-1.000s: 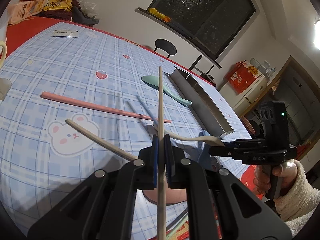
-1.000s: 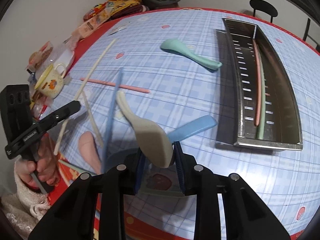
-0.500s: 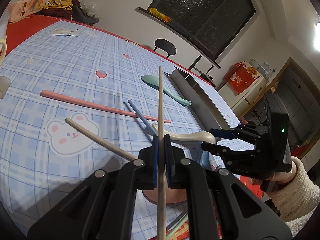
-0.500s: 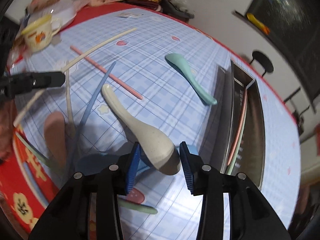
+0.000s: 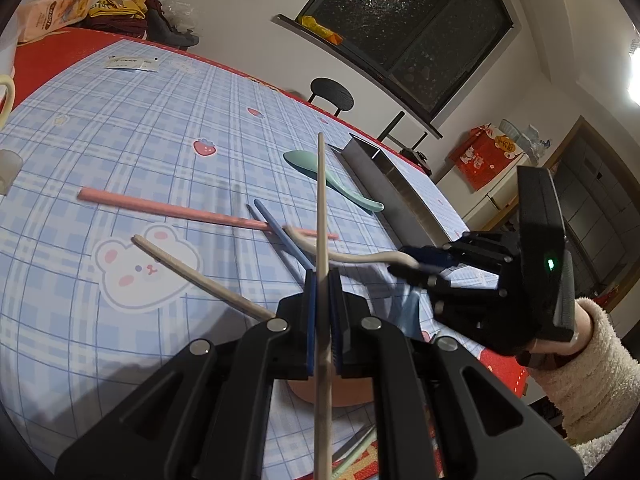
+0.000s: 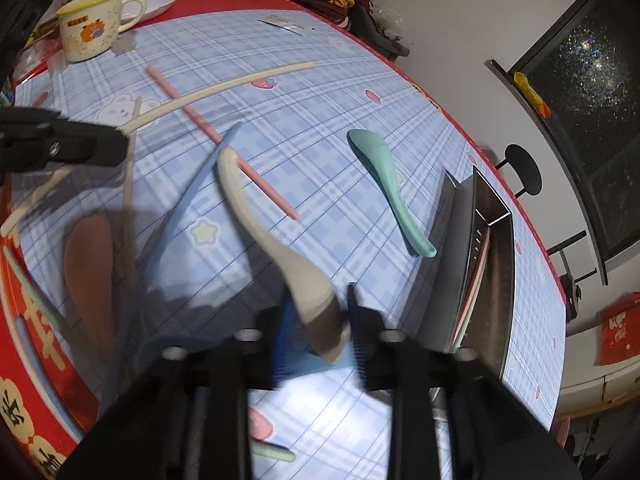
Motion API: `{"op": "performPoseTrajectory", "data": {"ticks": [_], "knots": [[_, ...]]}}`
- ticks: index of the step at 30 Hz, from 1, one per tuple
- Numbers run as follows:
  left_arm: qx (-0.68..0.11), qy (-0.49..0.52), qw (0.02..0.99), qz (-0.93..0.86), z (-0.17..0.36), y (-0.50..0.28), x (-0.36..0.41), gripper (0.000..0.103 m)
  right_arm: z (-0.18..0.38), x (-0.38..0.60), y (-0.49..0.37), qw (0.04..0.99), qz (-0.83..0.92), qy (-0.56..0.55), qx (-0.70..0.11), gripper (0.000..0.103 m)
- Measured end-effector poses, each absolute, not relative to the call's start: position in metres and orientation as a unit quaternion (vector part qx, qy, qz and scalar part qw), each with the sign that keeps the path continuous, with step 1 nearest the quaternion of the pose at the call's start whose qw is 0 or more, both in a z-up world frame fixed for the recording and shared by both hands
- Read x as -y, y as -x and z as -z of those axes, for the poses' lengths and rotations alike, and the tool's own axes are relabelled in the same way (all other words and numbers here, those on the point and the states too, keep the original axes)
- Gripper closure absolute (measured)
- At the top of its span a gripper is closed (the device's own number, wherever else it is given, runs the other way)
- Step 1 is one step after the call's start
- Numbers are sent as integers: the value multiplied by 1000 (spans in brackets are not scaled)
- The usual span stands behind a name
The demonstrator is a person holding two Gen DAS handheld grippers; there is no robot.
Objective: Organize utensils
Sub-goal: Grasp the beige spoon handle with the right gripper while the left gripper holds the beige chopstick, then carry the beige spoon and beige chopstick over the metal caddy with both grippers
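Note:
My left gripper is shut on a long beige chopstick, held still above the blue checked tablecloth. In the right wrist view it enters from the left edge, chopstick sticking out past it. My right gripper has the bowl of a beige spoon between its pads, jaws closing on it; this view is blurred. In the left wrist view the right gripper keeps that spoon clear of the table. A metal tray with chopsticks inside lies to the right.
On the cloth lie a pink chopstick, a blue chopstick, another beige chopstick, a teal spoon beside the tray, a pink spoon and a blue spoon under the right gripper. A mug stands far left.
The right gripper has rolled and shifted sideways with the beige spoon, its jaws widening and then narrowing around the bowl. The left gripper and its chopstick have not moved.

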State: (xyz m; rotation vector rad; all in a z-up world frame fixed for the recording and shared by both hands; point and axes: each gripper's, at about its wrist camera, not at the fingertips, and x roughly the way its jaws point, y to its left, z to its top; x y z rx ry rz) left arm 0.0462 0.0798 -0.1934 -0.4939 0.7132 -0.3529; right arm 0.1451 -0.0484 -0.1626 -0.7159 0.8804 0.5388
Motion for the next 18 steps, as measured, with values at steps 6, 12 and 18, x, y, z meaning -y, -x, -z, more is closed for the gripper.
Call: {"op": "performPoseTrajectory", "data": {"ticks": [6,12,18], "knots": [[-344,241,891,169,194,-46,-80,93,167,56,-164,812,-266,265,-448,94],[-347,244,890,165,196,-47,-81,93,168,63,-167,819,-274,216,-455,95],[-346,241,893,157,195,-46,-80,93,168,85,-166,837,-277,140,-450,96]]}}
